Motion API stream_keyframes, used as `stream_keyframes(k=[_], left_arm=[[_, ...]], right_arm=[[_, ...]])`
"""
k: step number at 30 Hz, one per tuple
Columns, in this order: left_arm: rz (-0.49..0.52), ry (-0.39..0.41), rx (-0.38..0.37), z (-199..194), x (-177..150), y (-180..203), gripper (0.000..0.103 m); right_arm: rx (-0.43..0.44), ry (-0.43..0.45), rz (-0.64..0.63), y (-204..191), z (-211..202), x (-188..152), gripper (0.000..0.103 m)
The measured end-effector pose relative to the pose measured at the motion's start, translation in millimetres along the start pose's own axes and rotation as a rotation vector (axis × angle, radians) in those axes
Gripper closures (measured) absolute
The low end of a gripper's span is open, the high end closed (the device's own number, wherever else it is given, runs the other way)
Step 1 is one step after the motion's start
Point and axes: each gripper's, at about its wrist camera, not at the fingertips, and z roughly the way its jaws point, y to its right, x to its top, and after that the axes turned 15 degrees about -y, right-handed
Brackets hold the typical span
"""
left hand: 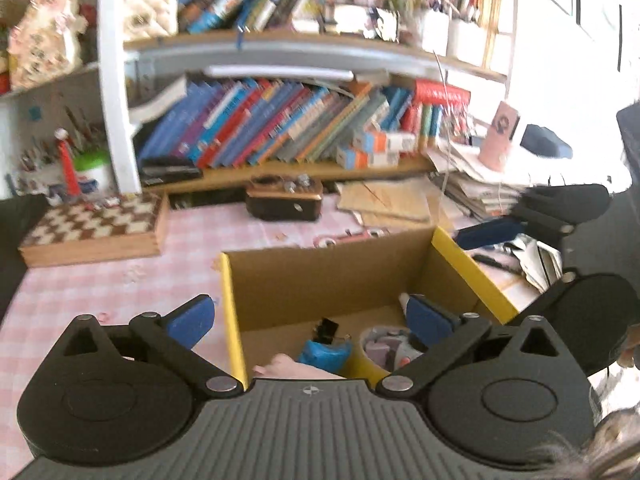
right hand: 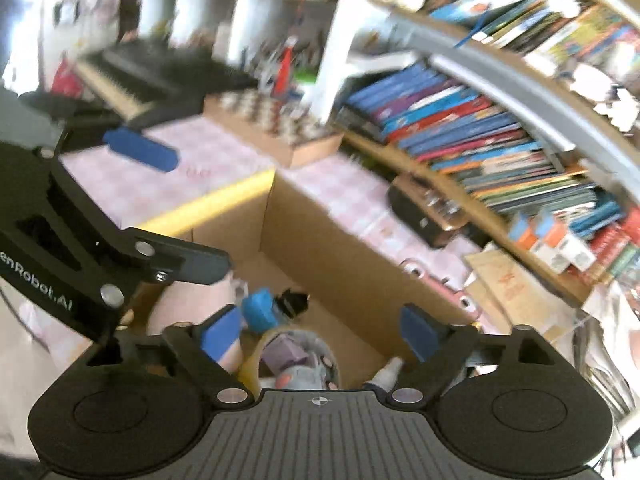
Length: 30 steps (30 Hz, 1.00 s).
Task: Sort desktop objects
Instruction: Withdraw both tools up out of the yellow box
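Above cardboard box (left hand: 328, 280), both hand-held grippers (left hand: 310, 320) gape empty.

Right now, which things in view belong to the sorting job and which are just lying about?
Part of the job:
- cardboard box
- blue item, black binder clip and tape roll inside the box
- left gripper and right gripper, both open and holding nothing

Lying about:
- chessboard box
- shelf books
- pink cup
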Motion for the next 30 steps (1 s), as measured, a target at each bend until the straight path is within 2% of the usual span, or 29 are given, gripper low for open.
stream_keyframes(k=[6,14,19,30], left_arm=[[-0.073,0.058,0.031,-32.1,-17.7,-12.3,0.0],[-0.148,0.133,0.067,-73.9,-53.8,-29.1,0.0],[-0.171,0.157,0.128,-94.7,-74.7,-37.2,0.0],[-0.253,0.174,0.12,-129.8,-140.1,-57.6,0.0]], right_arm=[[-0.064,0.103,0.119,-8.6,-25.7,-16.4,0.003],[-0.11,0.174,0.331,-23.0,-50.0,-39.5,0.002],[-0.113,0.181,0.418,-43.5,-58.3,-50.7,0.0],[-0.136,0.15,0.565,-120.7,-74.6,-82.6,0.0]])
